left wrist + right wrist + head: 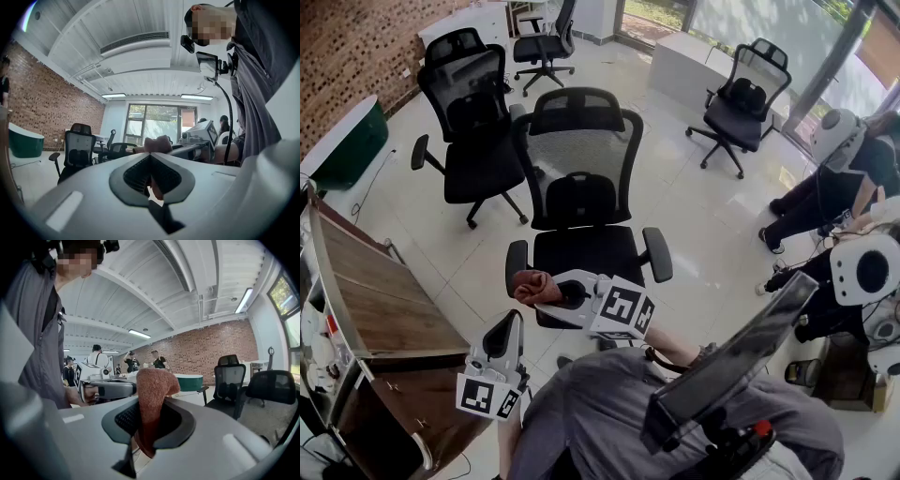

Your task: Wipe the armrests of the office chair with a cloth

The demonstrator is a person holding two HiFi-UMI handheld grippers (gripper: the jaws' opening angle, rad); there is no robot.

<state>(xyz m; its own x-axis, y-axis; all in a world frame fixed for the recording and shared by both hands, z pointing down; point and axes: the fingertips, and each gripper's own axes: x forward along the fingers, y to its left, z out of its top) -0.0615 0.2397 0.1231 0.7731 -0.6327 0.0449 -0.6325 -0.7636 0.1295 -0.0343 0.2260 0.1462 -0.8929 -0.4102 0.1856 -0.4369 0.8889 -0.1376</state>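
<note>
Clamping rust cloth in right gripper jaws; left gripper jaws together, empty

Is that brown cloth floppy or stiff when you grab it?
Probably floppy: the cloth bends over above the right claw. Likely light and soft. It looks fuzzy like a towel, so it shouldn't slip much.

The person wears a loose grey shirt. The left gripper and right gripper share white moulded shells with dark ribbed jaw linings, and each carries a cube of black-and-white square markers. A black cable curves down before the shirt.
</note>
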